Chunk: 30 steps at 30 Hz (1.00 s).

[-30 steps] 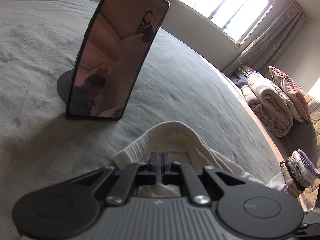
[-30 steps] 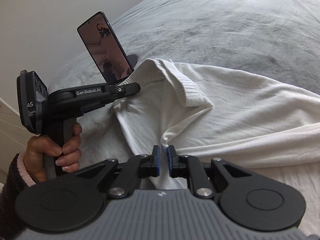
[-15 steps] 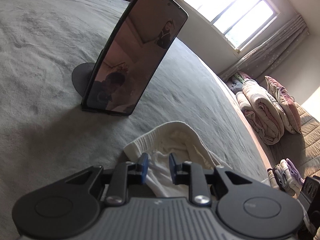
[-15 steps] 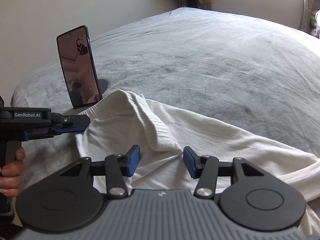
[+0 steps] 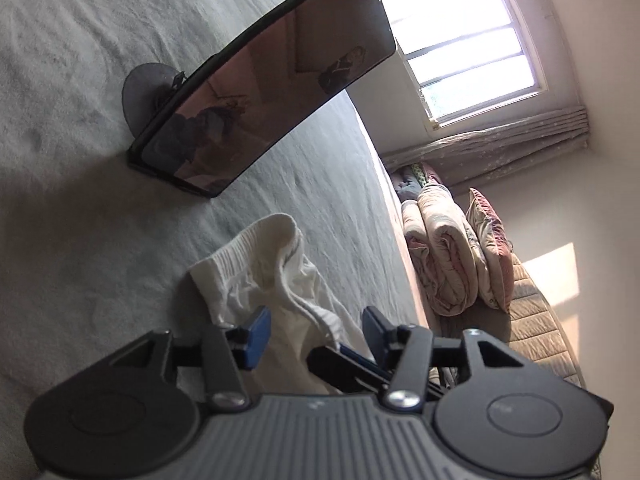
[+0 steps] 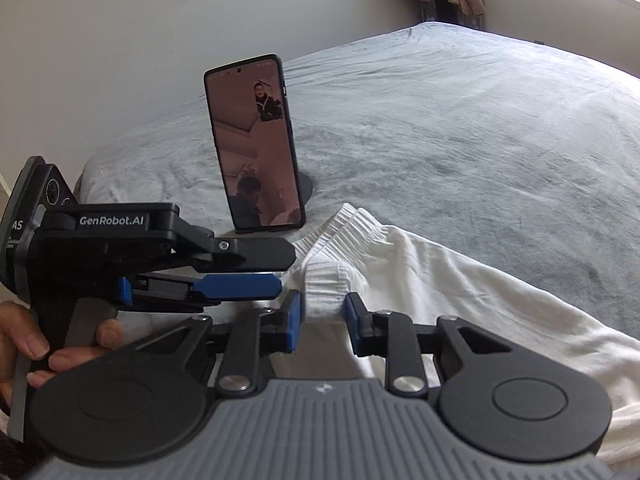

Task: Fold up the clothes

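A white garment [image 6: 432,280] with a ribbed waistband [image 5: 248,240] lies on the grey bed cover [image 6: 440,128]. In the left wrist view my left gripper [image 5: 316,320] has its jaws opening; the waistband cloth lies loose between the blue pads, which do not touch it. From the right wrist view that left gripper [image 6: 286,273] sits at the waistband's left end, held by a hand [image 6: 24,344]. My right gripper [image 6: 323,308] is closing around a bunched fold of waistband, with the pads just beside the cloth. One of its fingers [image 5: 344,354] shows under the left jaws.
A phone on a round stand [image 6: 256,148] stands upright just behind the waistband, seen close in the left wrist view as phone [image 5: 260,92]. Rolled quilts and a pillow [image 5: 440,256] lie beyond the bed's far edge under a window [image 5: 460,40].
My left jaws went from shut on the waistband to wide apart, and the left view rolled. My right jaws opened wide, slid left to the waistband and are narrowing around a fold.
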Motion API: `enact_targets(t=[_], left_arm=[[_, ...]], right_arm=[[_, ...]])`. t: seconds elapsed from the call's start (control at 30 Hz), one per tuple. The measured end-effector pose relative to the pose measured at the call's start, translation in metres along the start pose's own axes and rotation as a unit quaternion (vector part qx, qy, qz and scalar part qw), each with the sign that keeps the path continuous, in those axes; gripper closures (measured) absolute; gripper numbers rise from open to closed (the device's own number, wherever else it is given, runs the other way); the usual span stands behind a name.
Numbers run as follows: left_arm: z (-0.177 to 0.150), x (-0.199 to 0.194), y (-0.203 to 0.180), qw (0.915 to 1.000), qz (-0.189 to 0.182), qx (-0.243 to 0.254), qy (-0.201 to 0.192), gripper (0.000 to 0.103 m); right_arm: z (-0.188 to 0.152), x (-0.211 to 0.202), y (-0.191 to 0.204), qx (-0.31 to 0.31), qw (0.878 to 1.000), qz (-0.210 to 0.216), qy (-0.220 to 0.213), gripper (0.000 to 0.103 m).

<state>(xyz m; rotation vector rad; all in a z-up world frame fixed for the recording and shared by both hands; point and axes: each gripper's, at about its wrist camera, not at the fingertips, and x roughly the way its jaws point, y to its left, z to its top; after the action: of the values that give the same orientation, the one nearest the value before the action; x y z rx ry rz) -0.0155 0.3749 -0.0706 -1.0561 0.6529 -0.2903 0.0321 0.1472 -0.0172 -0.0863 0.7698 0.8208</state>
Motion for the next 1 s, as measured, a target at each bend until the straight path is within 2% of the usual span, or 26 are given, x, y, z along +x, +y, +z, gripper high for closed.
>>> enact_targets(t=[0.07,0.23,0.37,0.47,0.57,0.67,0.77,0.87,1.0], left_arm=[[-0.001,0.001,0.000,1.0000,-0.003,-0.006,0.006,0.044],[-0.008,0.007,-0.002,0.9996,0.024,-0.005,0.015,0.046],[-0.012,0.015,0.000,0.9984,0.054,-0.008,0.016,0.064],[-0.013,0.016,-0.002,0.9979,0.064,-0.003,0.014,0.064],[-0.014,0.015,-0.008,0.9976,0.067,0.008,0.019,0.061],[-0.014,0.015,-0.013,0.9971,0.069,0.019,0.025,0.058],[-0.016,0.017,-0.017,0.9963,0.077,0.024,0.031,0.058],[-0.020,0.019,-0.020,0.9949,0.092,0.028,0.031,0.059],[-0.023,0.017,-0.021,0.9939,0.107,0.021,0.017,0.067]], right_arm=[[0.000,0.006,0.006,-0.003,1.000,0.005,0.004,0.075],[0.000,0.011,0.007,0.013,1.000,0.015,0.009,0.074],[-0.005,0.009,0.003,0.019,1.000,0.013,0.020,0.070],[-0.012,-0.002,-0.003,0.019,1.000,0.005,0.019,0.060],[-0.024,-0.027,-0.015,0.008,1.000,-0.009,0.020,0.059],[-0.041,-0.059,-0.041,0.013,0.999,-0.043,0.022,0.059],[-0.059,-0.089,-0.070,0.056,0.996,-0.070,0.021,0.059],[-0.077,-0.111,-0.099,0.131,0.988,-0.076,0.010,0.059],[-0.093,-0.121,-0.128,0.248,0.967,-0.051,-0.014,0.059]])
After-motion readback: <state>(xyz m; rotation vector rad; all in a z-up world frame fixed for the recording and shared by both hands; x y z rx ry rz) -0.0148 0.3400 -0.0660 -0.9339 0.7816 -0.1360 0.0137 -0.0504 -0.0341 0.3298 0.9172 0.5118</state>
